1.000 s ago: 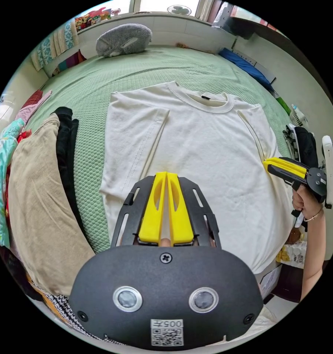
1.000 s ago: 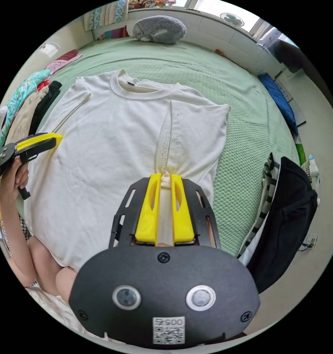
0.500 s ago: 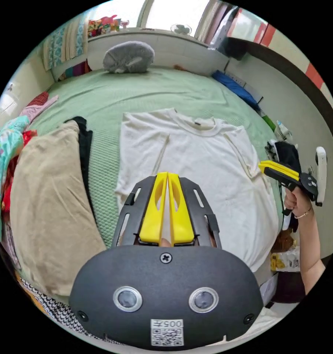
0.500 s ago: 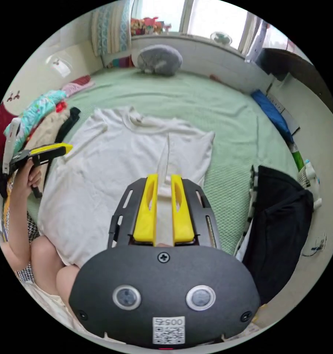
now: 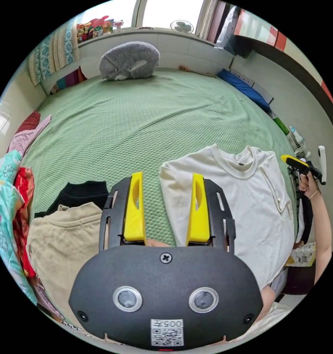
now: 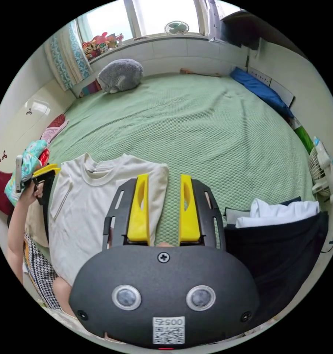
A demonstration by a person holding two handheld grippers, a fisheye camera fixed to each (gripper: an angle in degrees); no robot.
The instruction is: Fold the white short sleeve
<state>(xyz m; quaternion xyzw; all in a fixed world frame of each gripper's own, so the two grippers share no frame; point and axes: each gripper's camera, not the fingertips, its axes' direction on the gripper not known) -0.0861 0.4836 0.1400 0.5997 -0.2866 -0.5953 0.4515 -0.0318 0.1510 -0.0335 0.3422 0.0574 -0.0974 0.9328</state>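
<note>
The white short-sleeve shirt (image 5: 229,206) lies flat on the green bed cover (image 5: 137,121), collar toward the far side, both sleeves folded in over the body. My left gripper (image 5: 167,180) is open and holds nothing; it hovers over the shirt's left edge and the bare cover beside it. My right gripper (image 6: 163,180) is open too, above the shirt's (image 6: 89,210) right edge. Each gripper also appears small in the other's view, held by a hand: the right gripper (image 5: 293,161) beyond the shirt's far side, the left gripper (image 6: 45,171) likewise.
A beige garment (image 5: 63,243) and a black one (image 5: 85,190) lie left of the shirt, with colourful clothes (image 5: 4,206) beyond. A black and white clothes pile (image 6: 280,228) sits to the right. A grey plush (image 5: 129,61) rests at the bed's far end. A fan (image 6: 321,169) stands off the bed.
Both grippers were shut, the right one on the folded right sleeve; both have opened and the sleeve has been let go. Both have drawn back from the shirt.
</note>
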